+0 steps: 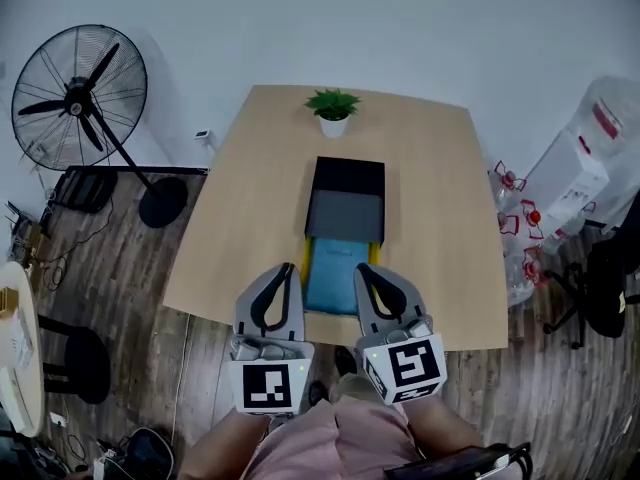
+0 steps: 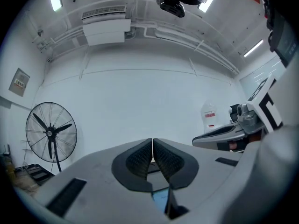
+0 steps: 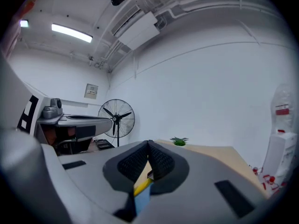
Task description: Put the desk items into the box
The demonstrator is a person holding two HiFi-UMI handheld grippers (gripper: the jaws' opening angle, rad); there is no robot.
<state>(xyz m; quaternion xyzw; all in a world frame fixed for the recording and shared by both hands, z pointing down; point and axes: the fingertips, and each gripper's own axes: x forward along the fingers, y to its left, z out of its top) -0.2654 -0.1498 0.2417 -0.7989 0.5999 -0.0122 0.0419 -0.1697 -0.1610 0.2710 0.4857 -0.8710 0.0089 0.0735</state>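
The table (image 1: 440, 198) has a pale wood-grain top, smooth and matt. The box (image 1: 347, 180) at the table's middle is dark and matt, perhaps card, though it shows too small to be sure. The left gripper (image 2: 153, 141) and right gripper (image 3: 148, 143) are matt grey plastic, their fingers (image 2: 135, 160) faced in a dark, finely dimpled material.

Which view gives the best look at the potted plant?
Head view: the potted plant stands unobstructed near the far edge of the table. Right gripper view shows it small and distant. Left gripper view misses it.
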